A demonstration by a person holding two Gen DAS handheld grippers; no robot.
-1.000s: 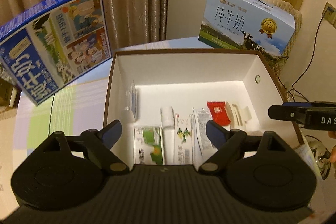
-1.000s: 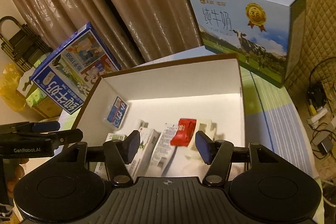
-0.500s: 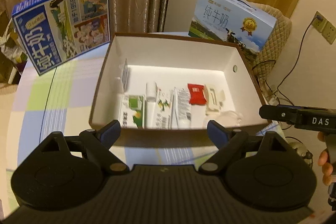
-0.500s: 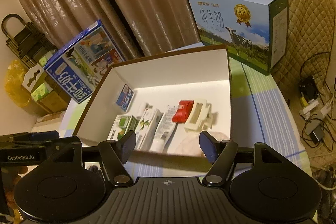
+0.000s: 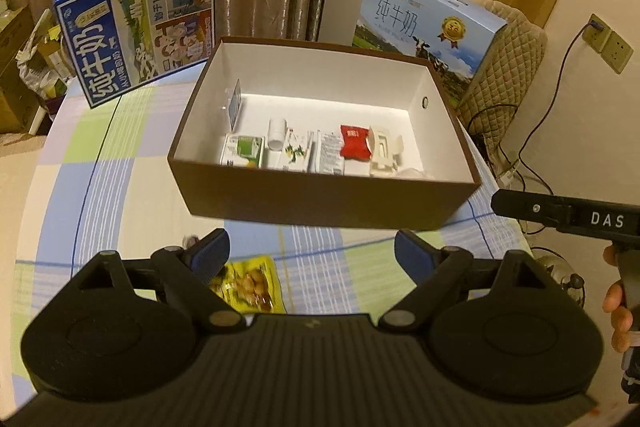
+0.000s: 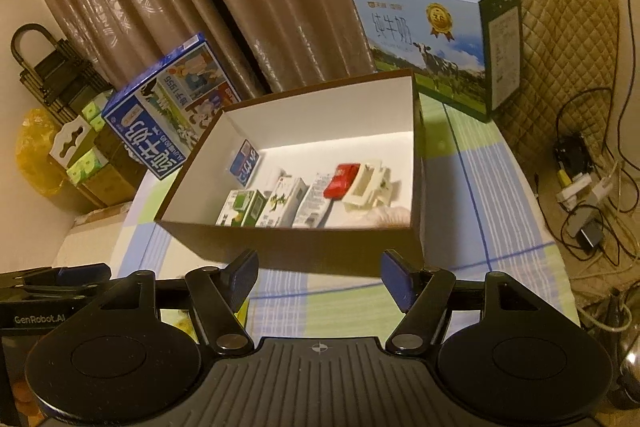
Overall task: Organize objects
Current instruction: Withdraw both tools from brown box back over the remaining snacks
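Brown box (image 5: pixel 320 195), white inside, sits mid-bench (image 5: pixel 100 187) holding a red packet (image 5: pixel 354 147) and cartons; the left hand-held gripper (image 5: pixel 312 255) is released, above a yellow snack packet (image 5: pixel 250 285). From the right wrist, the right hand-held gripper (image 6: pixel 318 277) is released; "GenRobot.AI" marks the left one.

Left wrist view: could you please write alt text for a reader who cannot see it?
An open brown box of small packets sits on a checked tablecloth, beyond the empty, open left gripper. A yellow snack packet lies near its left finger.
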